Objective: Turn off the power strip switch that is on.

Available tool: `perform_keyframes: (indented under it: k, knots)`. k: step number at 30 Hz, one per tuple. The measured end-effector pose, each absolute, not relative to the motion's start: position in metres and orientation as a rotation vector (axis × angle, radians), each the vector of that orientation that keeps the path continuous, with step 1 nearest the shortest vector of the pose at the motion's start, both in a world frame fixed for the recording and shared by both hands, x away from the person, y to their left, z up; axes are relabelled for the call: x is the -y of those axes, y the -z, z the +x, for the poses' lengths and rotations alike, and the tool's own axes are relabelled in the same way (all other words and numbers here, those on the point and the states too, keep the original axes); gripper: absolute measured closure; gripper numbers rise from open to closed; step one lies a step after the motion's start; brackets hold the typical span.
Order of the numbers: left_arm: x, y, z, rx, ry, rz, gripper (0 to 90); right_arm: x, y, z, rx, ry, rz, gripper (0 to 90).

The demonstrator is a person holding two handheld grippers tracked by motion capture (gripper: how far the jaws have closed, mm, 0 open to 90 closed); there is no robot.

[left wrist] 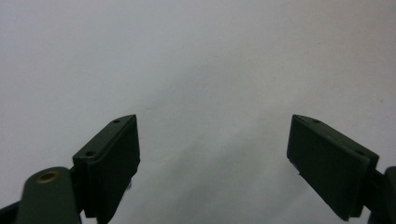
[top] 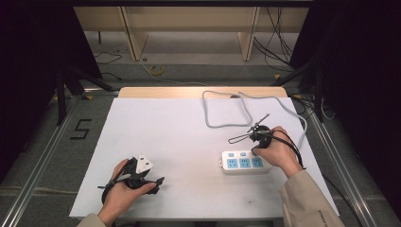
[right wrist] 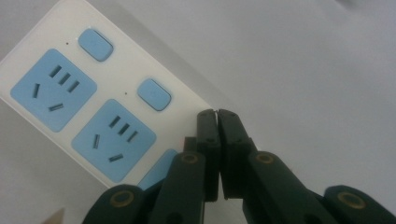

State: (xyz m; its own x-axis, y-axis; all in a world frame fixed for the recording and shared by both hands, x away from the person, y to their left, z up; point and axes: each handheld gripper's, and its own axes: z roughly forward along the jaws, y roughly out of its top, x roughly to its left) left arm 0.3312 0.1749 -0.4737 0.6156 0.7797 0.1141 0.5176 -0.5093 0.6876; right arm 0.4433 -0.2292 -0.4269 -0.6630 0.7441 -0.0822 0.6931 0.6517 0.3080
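Right tool closed, tips at power strip; left tool spread.

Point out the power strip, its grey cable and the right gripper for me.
power strip (top: 244,162), high view, on its middle blue socket.
grey cable (top: 222,126), high view, on the near bend of its loop.
right gripper (right wrist: 217,113), right gripper view, at its closed jaw tips.

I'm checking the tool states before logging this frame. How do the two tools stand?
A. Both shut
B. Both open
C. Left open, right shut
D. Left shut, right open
C. In the left gripper view the left tool has its jaws spread wide over bare table, while in the right gripper view the right tool has its jaws pressed together at the edge of the power strip.
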Motion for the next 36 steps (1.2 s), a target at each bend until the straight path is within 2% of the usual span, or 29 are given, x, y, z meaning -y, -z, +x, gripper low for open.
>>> perform_keyframes:
  k: [36]
  knots:
    - [-0.1748, 0.4738, 0.3306, -1.016, -0.554, 2.23, 16.8, 0.2264, 0.4298, 0.4428, -2.653, -0.359, 1.217, 90.0]
